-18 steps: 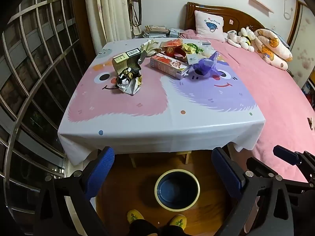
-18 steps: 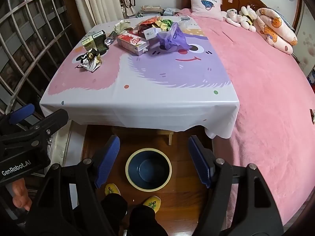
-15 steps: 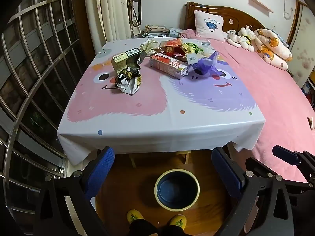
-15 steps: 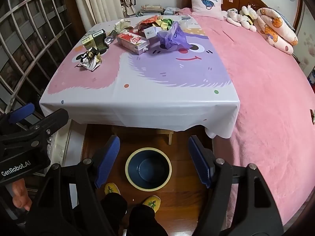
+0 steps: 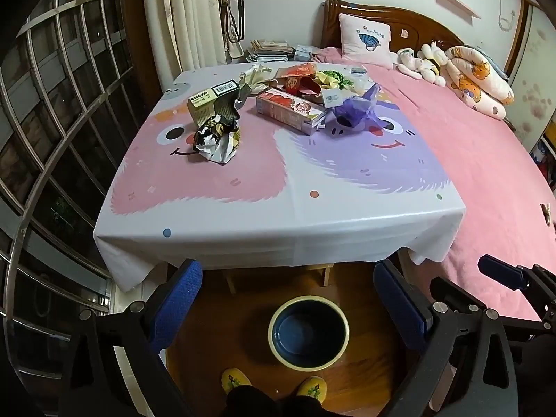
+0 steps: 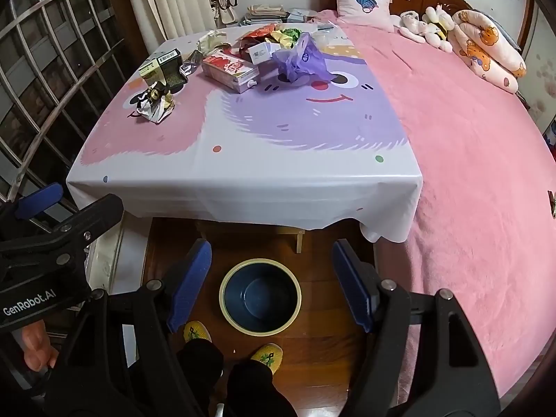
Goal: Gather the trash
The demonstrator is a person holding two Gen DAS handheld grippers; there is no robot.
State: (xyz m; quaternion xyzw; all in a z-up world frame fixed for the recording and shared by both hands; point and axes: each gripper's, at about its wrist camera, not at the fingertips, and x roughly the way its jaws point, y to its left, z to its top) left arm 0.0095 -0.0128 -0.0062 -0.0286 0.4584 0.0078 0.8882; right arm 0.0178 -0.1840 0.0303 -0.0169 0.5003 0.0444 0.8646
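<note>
Trash lies at the far end of the table [image 5: 278, 222]: a crumpled foil wrapper [image 5: 217, 140], a green carton [image 5: 212, 104], a red box [image 5: 290, 111], a purple plastic bag [image 5: 358, 111] and several bright wrappers [image 5: 305, 76]. A dark blue bin [image 5: 308, 333] with a cream rim stands on the wooden floor in front of the table. My left gripper [image 5: 292, 305] hangs open above the bin, nothing between its blue pads. My right gripper [image 6: 271, 285] is also open and empty over the same bin [image 6: 260, 300]. Both are well short of the trash.
A pink bed [image 5: 486, 160] with a pillow and soft toys runs along the right of the table. A metal window grille [image 5: 52, 111] and curtains line the left. The person's yellow slippers [image 5: 236, 380] stand just behind the bin. Books [image 5: 271, 48] are stacked behind the table.
</note>
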